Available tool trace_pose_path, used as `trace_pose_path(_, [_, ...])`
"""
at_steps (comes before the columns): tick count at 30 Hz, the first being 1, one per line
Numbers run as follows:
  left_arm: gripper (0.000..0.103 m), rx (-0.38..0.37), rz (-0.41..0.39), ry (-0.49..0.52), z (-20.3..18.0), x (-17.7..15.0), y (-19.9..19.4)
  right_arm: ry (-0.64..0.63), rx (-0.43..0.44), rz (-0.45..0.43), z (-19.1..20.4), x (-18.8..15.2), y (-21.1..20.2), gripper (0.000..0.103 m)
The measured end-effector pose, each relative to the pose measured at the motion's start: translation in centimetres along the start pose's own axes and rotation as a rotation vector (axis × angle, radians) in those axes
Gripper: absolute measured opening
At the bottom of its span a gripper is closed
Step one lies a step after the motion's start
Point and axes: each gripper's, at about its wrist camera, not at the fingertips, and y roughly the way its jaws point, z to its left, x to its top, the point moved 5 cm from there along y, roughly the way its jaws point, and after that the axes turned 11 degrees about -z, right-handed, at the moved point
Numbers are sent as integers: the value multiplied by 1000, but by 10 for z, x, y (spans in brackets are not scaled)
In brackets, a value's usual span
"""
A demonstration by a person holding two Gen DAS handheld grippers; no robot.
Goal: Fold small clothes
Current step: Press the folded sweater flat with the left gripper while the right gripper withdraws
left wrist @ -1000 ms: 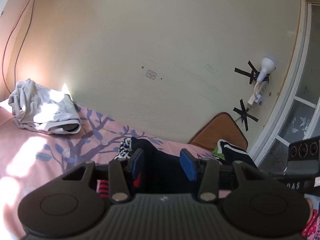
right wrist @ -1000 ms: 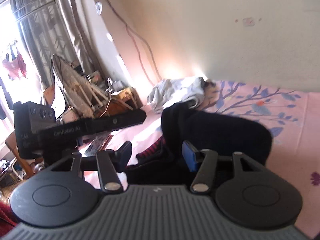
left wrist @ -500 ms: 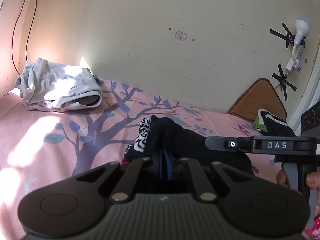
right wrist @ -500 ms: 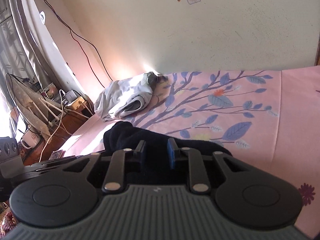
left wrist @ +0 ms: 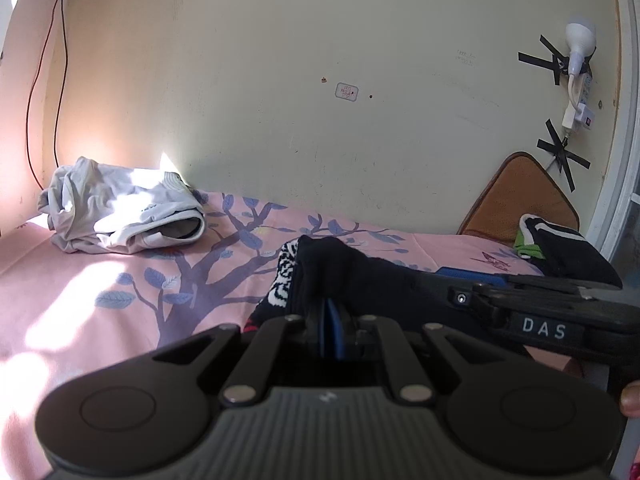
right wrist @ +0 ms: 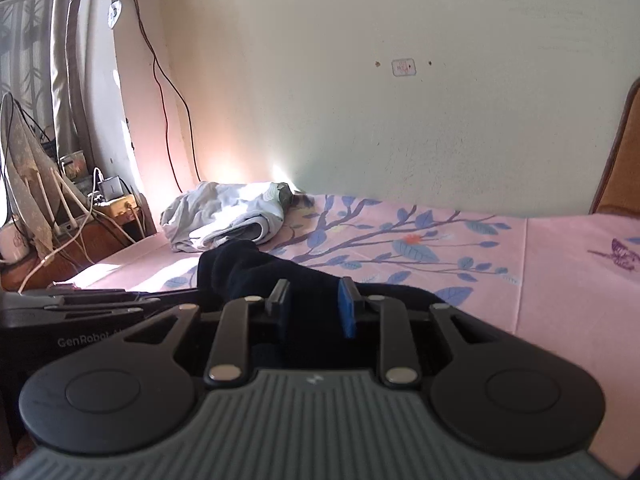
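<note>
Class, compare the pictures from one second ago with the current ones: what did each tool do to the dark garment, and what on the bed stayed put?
Both tools were open a second ago. The left tool has since closed fully on the dark garment. The right tool narrowed around the same garment, though a gap remains, so its grip is unclear. The white clothes pile and the pink bedsheet stayed as they were.

Cream plaster wall, scuffed, small sticker at mid-height. Bulb with adapter taped to wall at right with black tape crosses. Red cable hangs down left corner. Pink bedsheet, blue tree print, sun patches. Brown cushion leans against wall. Curtain, cluttered side table at left.
</note>
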Motion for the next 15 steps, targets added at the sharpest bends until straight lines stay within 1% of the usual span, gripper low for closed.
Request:
trace_pose_path(5, [7, 16, -19, 46, -5, -1, -2, -103, -35, -56, 7, -6, -2, 31])
trace_pose_path(7, [7, 25, -27, 66, -8, -2, -3, -126, -46, -62, 8, -6, -2, 31])
trace_pose_path(12, [7, 45, -43, 118, -14, -4, -5, -118, -42, -65, 5, -5, -1, 32])
trace_pose_path(15, [8, 50, -49, 130, -15, -4, -6, -120, -44, -67, 7, -6, -2, 32])
